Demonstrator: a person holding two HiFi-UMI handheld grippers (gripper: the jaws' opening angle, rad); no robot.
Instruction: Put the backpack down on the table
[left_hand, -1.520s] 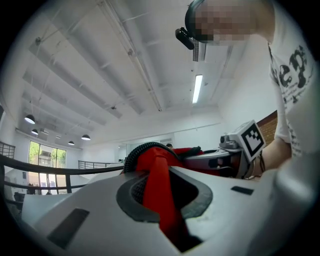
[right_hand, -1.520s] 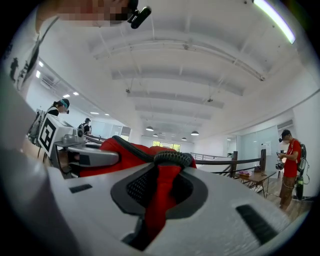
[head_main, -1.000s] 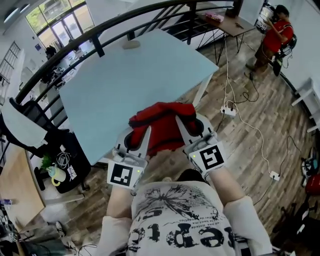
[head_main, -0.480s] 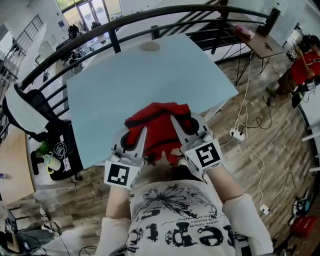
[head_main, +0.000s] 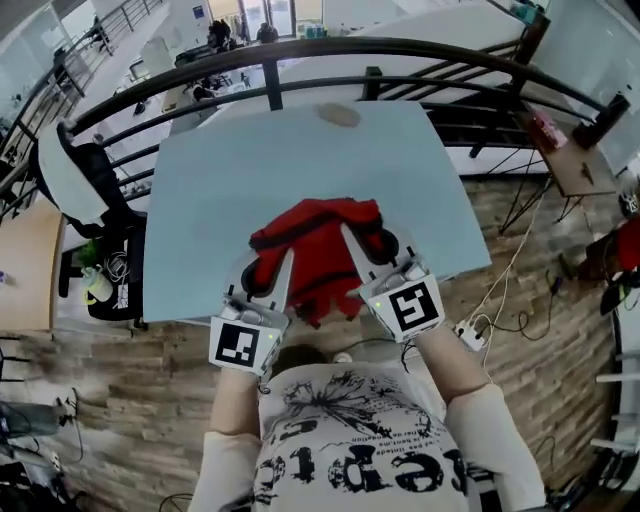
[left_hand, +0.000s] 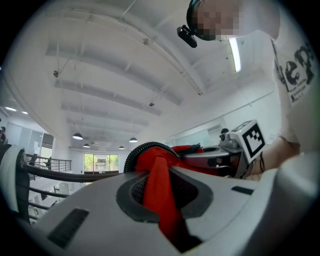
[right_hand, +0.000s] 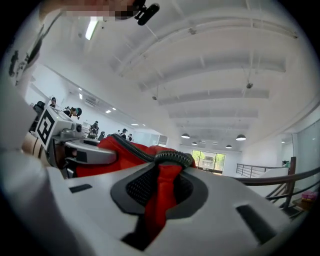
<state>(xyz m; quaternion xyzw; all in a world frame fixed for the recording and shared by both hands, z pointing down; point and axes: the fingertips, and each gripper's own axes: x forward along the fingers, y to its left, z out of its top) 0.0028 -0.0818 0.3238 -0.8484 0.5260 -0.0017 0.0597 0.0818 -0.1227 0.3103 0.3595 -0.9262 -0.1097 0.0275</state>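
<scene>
Left gripper (head_main: 268, 270) and right gripper (head_main: 368, 250) point level, side by side before the person's chest. Each is clamped on a fold of the red fabric backpack (head_main: 318, 245), which spans between them over the near edge of the pale blue rectangular table (head_main: 230, 190).

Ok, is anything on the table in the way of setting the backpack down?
Nothing visible. The red backpack is held over the near part of the light blue table, which is bare there. The only other thing on it is a small tan object at the far edge, well clear.
</scene>
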